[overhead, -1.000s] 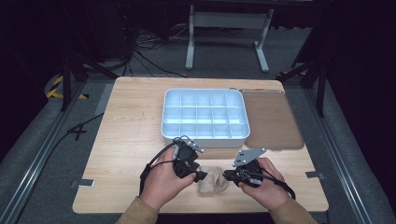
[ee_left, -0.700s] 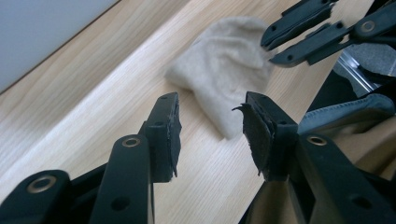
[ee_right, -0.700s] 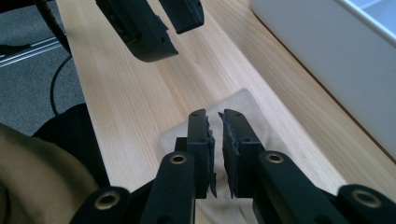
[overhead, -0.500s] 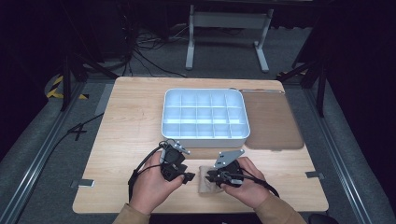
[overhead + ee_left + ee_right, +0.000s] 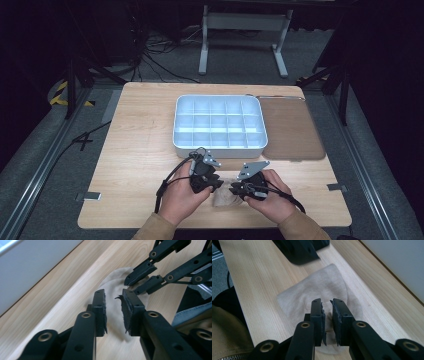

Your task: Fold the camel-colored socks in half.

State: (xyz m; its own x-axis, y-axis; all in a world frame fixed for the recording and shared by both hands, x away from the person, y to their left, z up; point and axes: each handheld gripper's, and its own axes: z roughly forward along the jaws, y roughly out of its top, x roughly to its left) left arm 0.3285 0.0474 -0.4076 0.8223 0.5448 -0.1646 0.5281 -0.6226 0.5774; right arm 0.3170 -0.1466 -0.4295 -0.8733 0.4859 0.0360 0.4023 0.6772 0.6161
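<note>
A crumpled beige cloth point(image 5: 223, 199) lies on the wooden table near its front edge, between my two hands. In the left gripper view my left gripper point(image 5: 112, 293) is low over the cloth point(image 5: 112, 280). Its jaws have just been closing, and a gap still shows between the pads with cloth lying in it. My right gripper point(image 5: 326, 302) comes from the other side, jaws narrow and pinching a puckered fold of the cloth point(image 5: 322, 282). In the high view the left gripper point(image 5: 212, 182) and right gripper point(image 5: 235, 189) nearly meet tip to tip.
A white tray point(image 5: 218, 145) divided into several compartments stands just behind the hands. A brown mat point(image 5: 292, 130) lies to its right. The tray's wall point(image 5: 30, 270) runs close beside the cloth. Bare wood extends to the left.
Both hands have come down and drawn together over the cloth. The left jaws are narrower than before. The cloth, lifted a second ago, now rests on the table.
</note>
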